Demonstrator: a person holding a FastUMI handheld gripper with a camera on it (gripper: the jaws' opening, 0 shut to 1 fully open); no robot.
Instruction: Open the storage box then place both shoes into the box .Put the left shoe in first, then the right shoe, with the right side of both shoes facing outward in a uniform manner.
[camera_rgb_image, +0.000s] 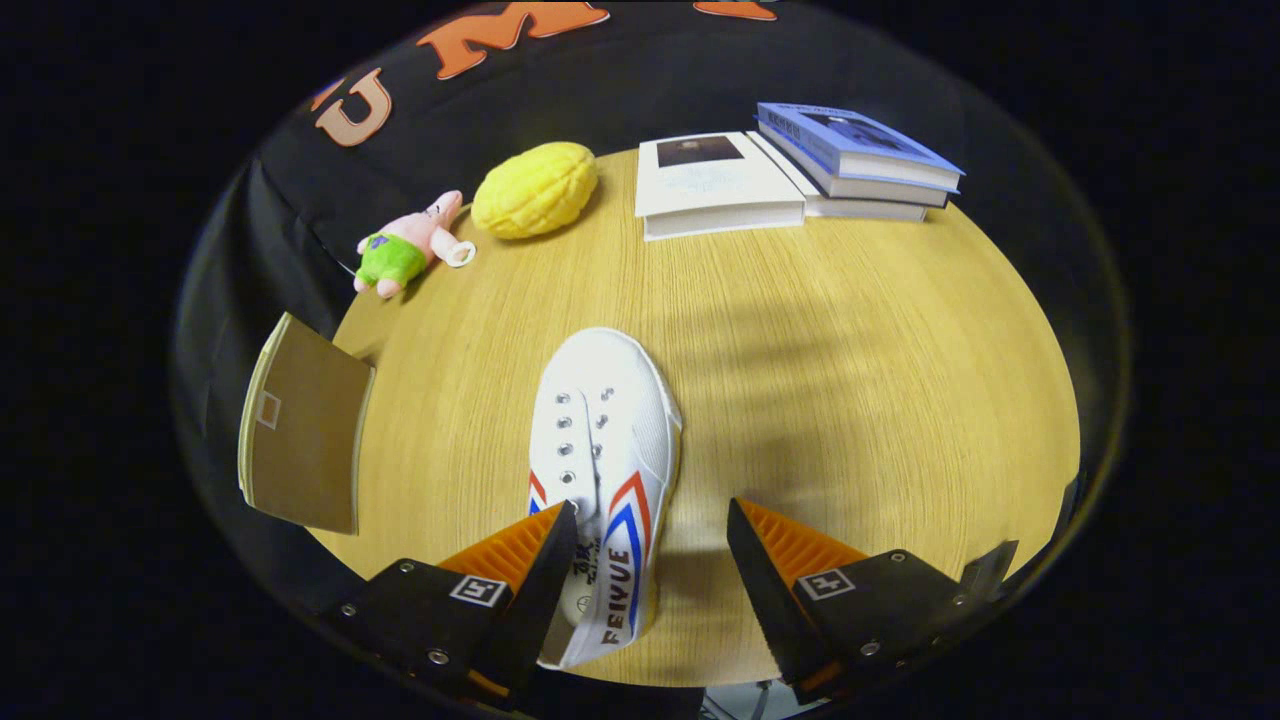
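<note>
A white canvas shoe (603, 450) with red and blue side stripes lies on the wooden table (850, 380), toe pointing away from me. Its heel end sits between my fingers, close against the left finger, with a wide gap to the right finger. My gripper (650, 530) is open and hangs just above the shoe's rear part. A brown cardboard flap (300, 440), likely part of the storage box, sticks up at the table's left edge.
At the far side lie a yellow bumpy plush (535, 190), a small pink and green plush toy (405, 250), a white book (715, 185) and a stack of blue books (855, 155). Bare wood stretches to the right of the shoe.
</note>
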